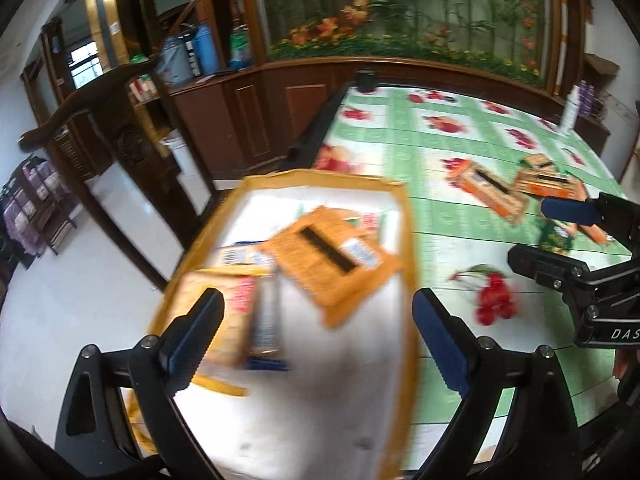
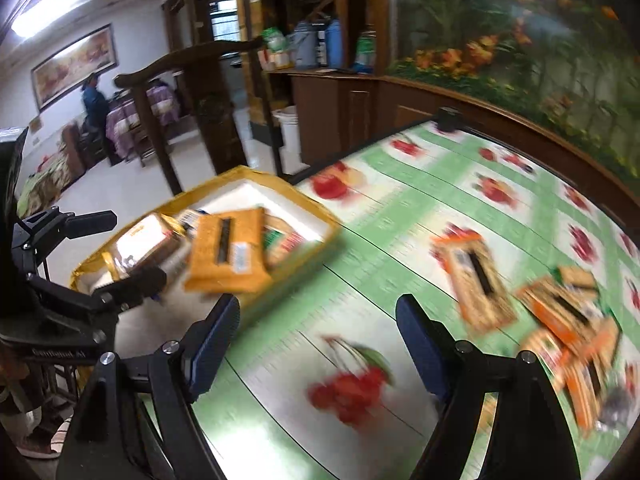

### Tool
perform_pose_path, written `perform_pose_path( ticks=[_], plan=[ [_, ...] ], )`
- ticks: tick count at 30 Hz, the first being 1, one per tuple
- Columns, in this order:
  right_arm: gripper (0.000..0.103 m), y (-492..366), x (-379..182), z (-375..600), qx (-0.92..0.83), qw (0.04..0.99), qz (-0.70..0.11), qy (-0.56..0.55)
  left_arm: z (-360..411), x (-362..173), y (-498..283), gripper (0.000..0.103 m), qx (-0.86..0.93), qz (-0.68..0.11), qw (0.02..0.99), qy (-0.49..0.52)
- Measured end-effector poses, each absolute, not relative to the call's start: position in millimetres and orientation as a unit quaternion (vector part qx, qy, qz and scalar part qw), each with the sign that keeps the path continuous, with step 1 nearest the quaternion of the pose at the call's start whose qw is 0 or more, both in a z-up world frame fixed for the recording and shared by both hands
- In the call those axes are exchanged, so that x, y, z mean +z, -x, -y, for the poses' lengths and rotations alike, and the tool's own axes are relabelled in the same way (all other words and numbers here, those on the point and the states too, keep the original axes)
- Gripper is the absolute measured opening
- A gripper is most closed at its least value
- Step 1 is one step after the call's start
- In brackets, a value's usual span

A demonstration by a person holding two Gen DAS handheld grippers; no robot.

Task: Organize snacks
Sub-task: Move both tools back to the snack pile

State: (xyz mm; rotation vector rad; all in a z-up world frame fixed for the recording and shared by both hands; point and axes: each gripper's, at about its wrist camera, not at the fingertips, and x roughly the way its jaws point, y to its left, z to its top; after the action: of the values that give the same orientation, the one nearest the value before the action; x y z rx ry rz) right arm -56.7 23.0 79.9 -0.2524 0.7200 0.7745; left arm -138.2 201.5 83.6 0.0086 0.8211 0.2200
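Both claws spread and empty: left gripper (image 1: 316, 332) hovers over the part-filled box (image 1: 404, 216); loose snack packets (image 2: 478, 280) wait right of the right gripper (image 2: 316, 344).

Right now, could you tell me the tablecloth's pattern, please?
Green-and-white checks with red fruit on the tablecloth, clearest in the right wrist view.

The counter (image 2: 360, 264) is covered with a green-and-white checked cloth printed with red fruit. A yellow-rimmed cardboard box (image 2: 320, 216) rests at its left edge. Orange snack packets (image 2: 480, 280) lie loose on the cloth at the right, several overlapping. A white bottle (image 1: 568, 112) stands near the far right corner.
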Motion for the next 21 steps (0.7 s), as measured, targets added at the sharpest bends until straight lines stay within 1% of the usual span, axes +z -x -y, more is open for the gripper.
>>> perform_pose_path(
  ticks=[10, 21],
  plan=[
    [0.081, 48.7, 66.1, 97.4, 0.267, 0.888, -0.37, 0.06, -124.8, 82.0, 110.5, 0.096, 0.043, -0.406, 0.913, -0.018],
    [0.081, 43.2, 43.1, 164.6, 0.216, 0.891, -0.399, 0.02, -47.6, 61.6, 63.4, 0.097, -0.022, -0.435, 0.899, -0.043]
  ],
)
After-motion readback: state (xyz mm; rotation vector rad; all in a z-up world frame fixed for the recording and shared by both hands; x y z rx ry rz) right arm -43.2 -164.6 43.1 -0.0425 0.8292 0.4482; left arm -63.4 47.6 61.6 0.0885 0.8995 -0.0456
